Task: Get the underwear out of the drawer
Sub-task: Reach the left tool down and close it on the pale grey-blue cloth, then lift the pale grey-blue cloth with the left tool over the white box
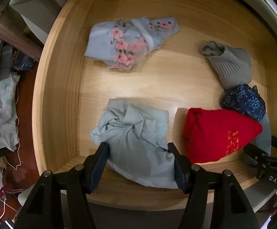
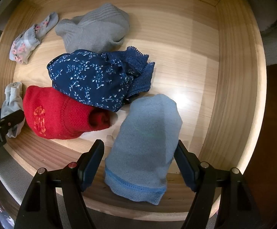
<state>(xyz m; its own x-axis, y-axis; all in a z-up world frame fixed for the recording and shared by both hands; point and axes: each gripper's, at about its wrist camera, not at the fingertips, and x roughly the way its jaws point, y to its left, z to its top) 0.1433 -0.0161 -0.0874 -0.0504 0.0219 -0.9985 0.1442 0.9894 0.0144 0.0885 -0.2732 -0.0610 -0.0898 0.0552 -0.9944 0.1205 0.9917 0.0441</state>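
Risk first: both grippers point down into the pale wooden drawer (image 1: 62, 87), each straddling a soft bundle, so a shallow bite could pinch only a top fold and the garment would slip or unroll on the lift. The red knitted bundle with orange print (image 2: 62, 114) lies just beside both targets, at 9 o'clock of the right one, and could get snagged and dragged along. The low front wall of the drawer is near the fingers; catching it would stall the pull.

Left gripper (image 1: 138, 164): jaws about half open, fingers on either side of the crumpled pale grey-blue cotton underwear (image 1: 134, 133) and touching the cloth at its flanks. Whether they press in enough to count as a hold I cannot tell.

Right gripper (image 2: 138, 164): also about half open, astride the rolled light blue fleece piece with a mesh waistband (image 2: 148, 139). The right finger seems to touch the fabric edge, the left stands slightly off — no firm grip yet by my reading.

Task items sit at the drawer's front, 6 o'clock in each wrist view. Navy floral lace-trimmed underwear (image 2: 100, 80) lies at 11 o'clock of the right gripper, the grey ribbed knit piece (image 2: 94, 32) behind it, and the pale blue piece with pink flowers (image 1: 127, 42) at 12 o'clock in the left view.
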